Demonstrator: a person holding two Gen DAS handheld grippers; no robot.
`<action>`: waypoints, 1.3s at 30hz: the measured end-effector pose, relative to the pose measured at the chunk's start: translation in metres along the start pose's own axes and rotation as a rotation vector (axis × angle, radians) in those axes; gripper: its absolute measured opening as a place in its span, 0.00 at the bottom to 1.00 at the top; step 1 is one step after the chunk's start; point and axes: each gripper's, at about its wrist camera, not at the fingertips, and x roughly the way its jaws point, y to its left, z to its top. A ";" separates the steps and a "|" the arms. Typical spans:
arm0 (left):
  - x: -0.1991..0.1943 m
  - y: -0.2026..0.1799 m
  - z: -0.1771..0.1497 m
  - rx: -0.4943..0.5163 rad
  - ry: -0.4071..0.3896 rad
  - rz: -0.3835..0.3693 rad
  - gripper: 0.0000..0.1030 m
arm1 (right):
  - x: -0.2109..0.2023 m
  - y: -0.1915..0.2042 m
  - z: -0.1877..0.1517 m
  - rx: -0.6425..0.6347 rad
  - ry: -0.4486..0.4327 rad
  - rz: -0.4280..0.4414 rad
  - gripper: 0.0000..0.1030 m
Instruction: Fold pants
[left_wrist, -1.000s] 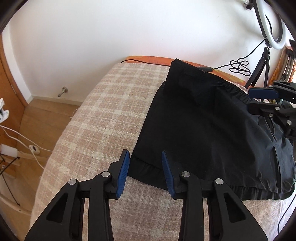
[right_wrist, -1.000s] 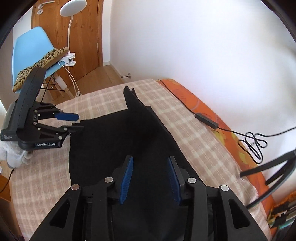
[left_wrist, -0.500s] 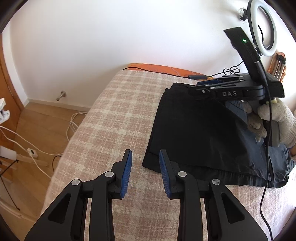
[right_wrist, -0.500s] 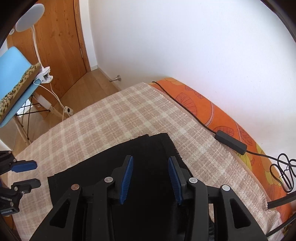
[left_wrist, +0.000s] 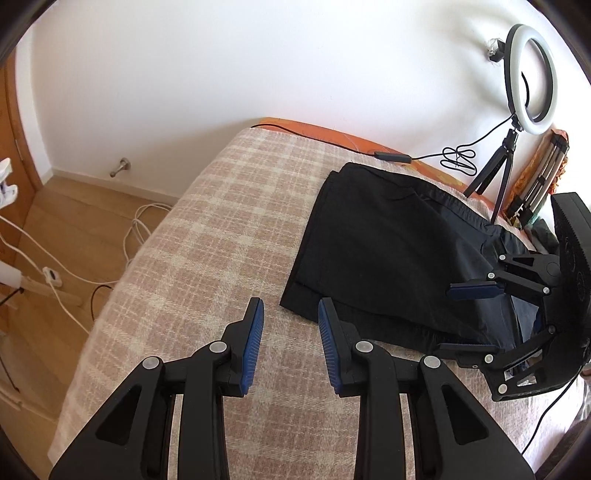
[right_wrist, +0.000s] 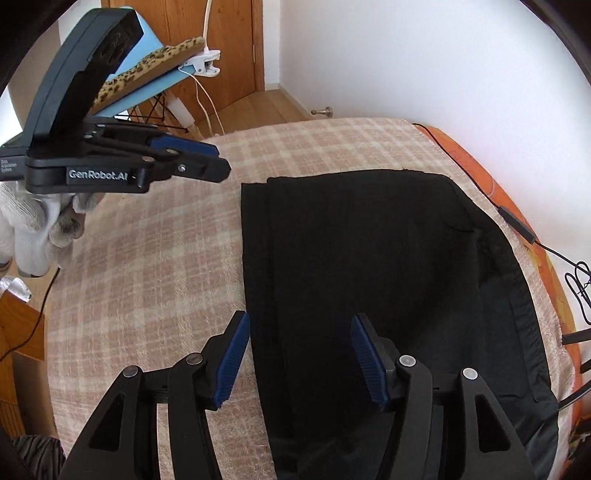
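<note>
The left wrist view is looking forward and down along the left gripper (left_wrist: 290, 328) from the near edge of the bed's plaid blanket (left_wrist: 207, 236), facing the white wall and floor beyond, with the folded black pants (left_wrist: 376, 251) lying ahead to its right. The right wrist view is looking along the right gripper (right_wrist: 300, 349) from close above the pants (right_wrist: 369, 258), facing the wooden door (right_wrist: 236, 51). Both views are taking in the pants, the blanket and the orange bed edge (left_wrist: 332, 131), and each is catching the other gripper at its frame edge.
</note>
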 end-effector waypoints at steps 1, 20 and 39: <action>-0.002 0.001 -0.001 -0.005 -0.002 -0.001 0.28 | 0.000 -0.005 -0.002 0.018 0.000 0.015 0.54; -0.013 0.000 -0.001 -0.016 -0.012 0.016 0.28 | -0.001 0.005 0.004 0.061 -0.028 0.092 0.02; -0.067 -0.112 0.008 0.194 -0.063 -0.080 0.45 | -0.170 -0.024 -0.154 0.440 -0.260 -0.151 0.57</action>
